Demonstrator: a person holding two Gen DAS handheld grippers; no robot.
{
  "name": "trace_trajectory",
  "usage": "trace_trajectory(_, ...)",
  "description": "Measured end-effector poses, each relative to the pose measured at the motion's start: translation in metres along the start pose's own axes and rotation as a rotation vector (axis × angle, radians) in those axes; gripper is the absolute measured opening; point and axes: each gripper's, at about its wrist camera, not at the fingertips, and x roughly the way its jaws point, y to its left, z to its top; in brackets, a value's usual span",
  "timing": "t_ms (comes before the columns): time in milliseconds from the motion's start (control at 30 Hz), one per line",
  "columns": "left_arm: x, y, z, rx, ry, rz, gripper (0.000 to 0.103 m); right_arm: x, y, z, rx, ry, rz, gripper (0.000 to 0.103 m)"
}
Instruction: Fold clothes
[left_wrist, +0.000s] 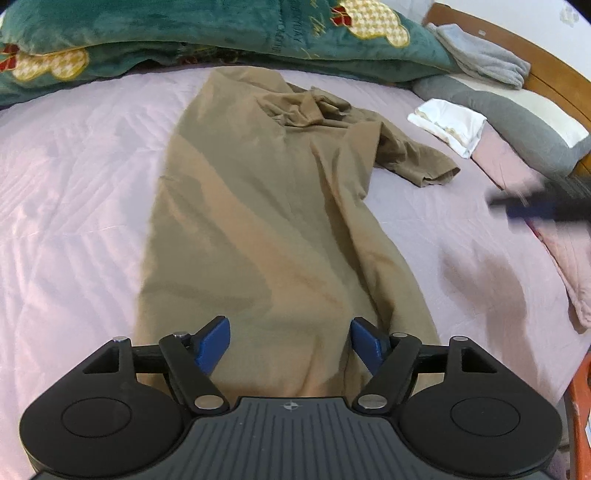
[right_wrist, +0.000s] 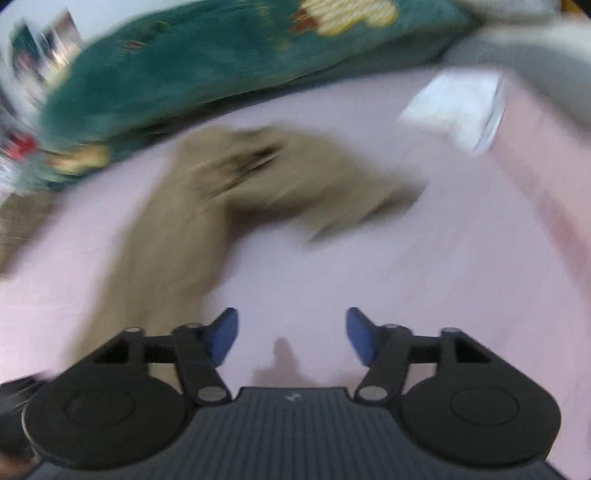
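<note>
A tan short-sleeved shirt (left_wrist: 266, 206) lies lengthwise on the pale pink bed sheet (left_wrist: 74, 221), folded narrow, collar at the far end and one sleeve (left_wrist: 417, 158) spread to the right. My left gripper (left_wrist: 290, 341) stands open over the shirt's near hem, with cloth under the gap but nothing pinched between its blue pads. In the blurred right wrist view the shirt (right_wrist: 229, 206) lies to the left and ahead. My right gripper (right_wrist: 291, 334) is open above the bare sheet (right_wrist: 369, 258), holding nothing. It also appears as a dark blur, the right gripper (left_wrist: 535, 206), at the left view's right edge.
A green plush blanket (left_wrist: 184, 37) with yellow patches lies bunched across the far side. A folded white cloth (left_wrist: 448, 125) sits at the far right beside a grey pillow (left_wrist: 517, 114) and grey towels (left_wrist: 484, 55). The wooden bed frame (left_wrist: 546, 62) bounds the right.
</note>
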Motion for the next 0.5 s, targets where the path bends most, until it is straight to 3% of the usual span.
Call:
trace_trajectory(67, -0.011, 0.005, -0.007, 0.008, -0.009, -0.003, 0.074, -0.009, 0.017, -0.045, 0.036, 0.033, 0.064, 0.068)
trace_trajectory(167, -0.025, 0.012, -0.018, 0.012, -0.018, -0.011, 0.074, -0.005, 0.044, -0.087, 0.018, 0.019, 0.008, 0.068)
trace_trajectory(267, -0.038, 0.016, -0.032, -0.008, -0.026, -0.023, 0.074, 0.014, 0.05, -0.101, 0.13, 0.04, -0.042, 0.068)
trace_trajectory(367, -0.046, 0.019, -0.043, -0.017, -0.021, -0.025, 0.074, 0.028, 0.06, -0.107, 0.138, 0.034, -0.005, 0.065)
trace_trajectory(433, -0.05, 0.02, -0.049, -0.02, -0.016, -0.025, 0.074, 0.041, 0.066, -0.104, 0.106, 0.045, -0.017, 0.055)
trace_trajectory(500, -0.052, 0.023, -0.054, -0.019, -0.015, -0.023, 0.074, 0.048, 0.076, -0.105, 0.061, 0.028, -0.024, 0.02)
